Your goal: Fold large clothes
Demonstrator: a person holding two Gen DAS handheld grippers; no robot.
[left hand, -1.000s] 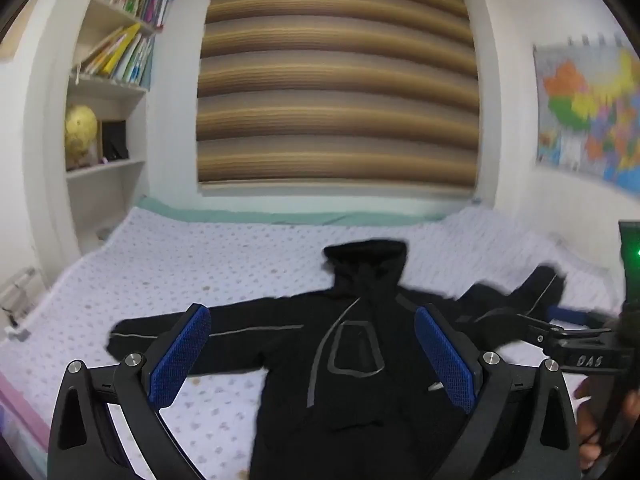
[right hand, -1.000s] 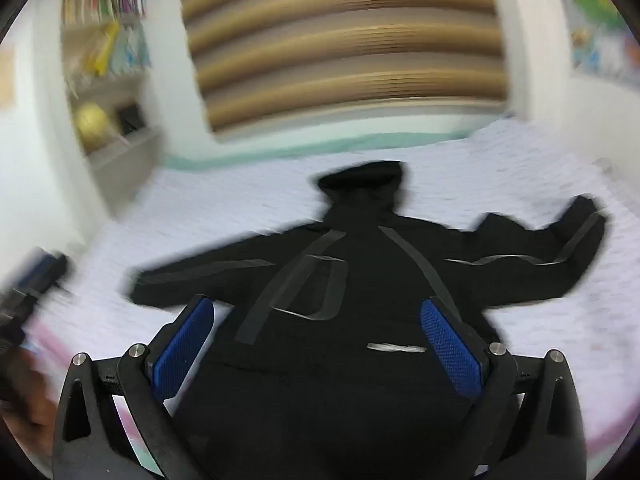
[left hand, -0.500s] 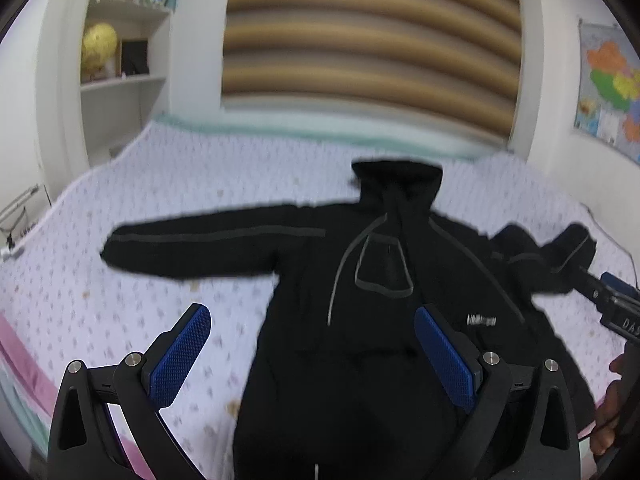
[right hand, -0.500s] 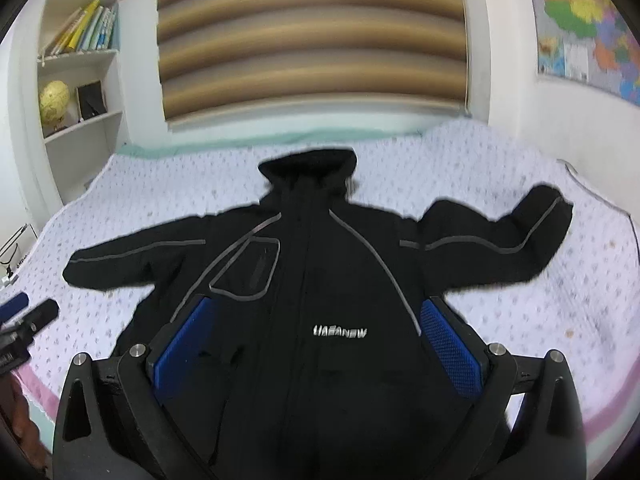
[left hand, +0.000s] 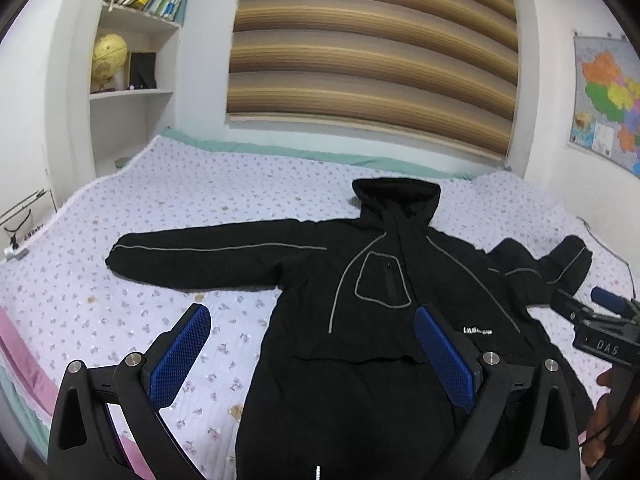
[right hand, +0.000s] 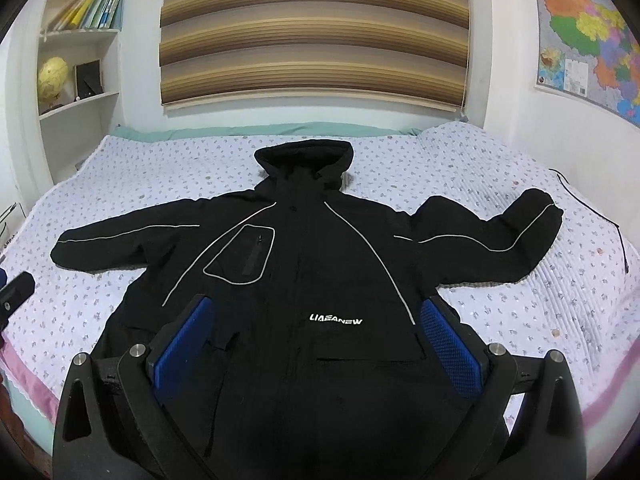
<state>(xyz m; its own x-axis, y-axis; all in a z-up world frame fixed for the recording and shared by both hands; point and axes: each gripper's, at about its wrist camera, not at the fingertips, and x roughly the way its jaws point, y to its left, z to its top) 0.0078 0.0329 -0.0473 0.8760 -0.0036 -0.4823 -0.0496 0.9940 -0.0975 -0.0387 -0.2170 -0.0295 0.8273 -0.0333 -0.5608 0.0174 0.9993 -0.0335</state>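
Observation:
A large black hooded jacket (right hand: 304,264) with grey piping lies face up on the bed, hood away from me, in both views (left hand: 360,320). Its left sleeve (left hand: 200,256) stretches straight out; its right sleeve (right hand: 500,236) is bent upward at the elbow. My left gripper (left hand: 312,340) is open and empty, above the jacket's lower left side. My right gripper (right hand: 316,332) is open and empty, above the jacket's lower front. The right gripper also shows at the right edge of the left wrist view (left hand: 596,320).
The bed has a white flowered quilt (right hand: 520,168) with a pink front edge (right hand: 616,376). A bookshelf with a yellow globe (left hand: 108,60) stands at the back left. A striped blind (right hand: 316,28) and a wall map (right hand: 588,32) are behind. A black cable (right hand: 616,224) lies at the bed's right side.
Both grippers have tilted down and steadied over the jacket, which now sits nearer and lower in both views. Both stay open; the jacket has not moved.

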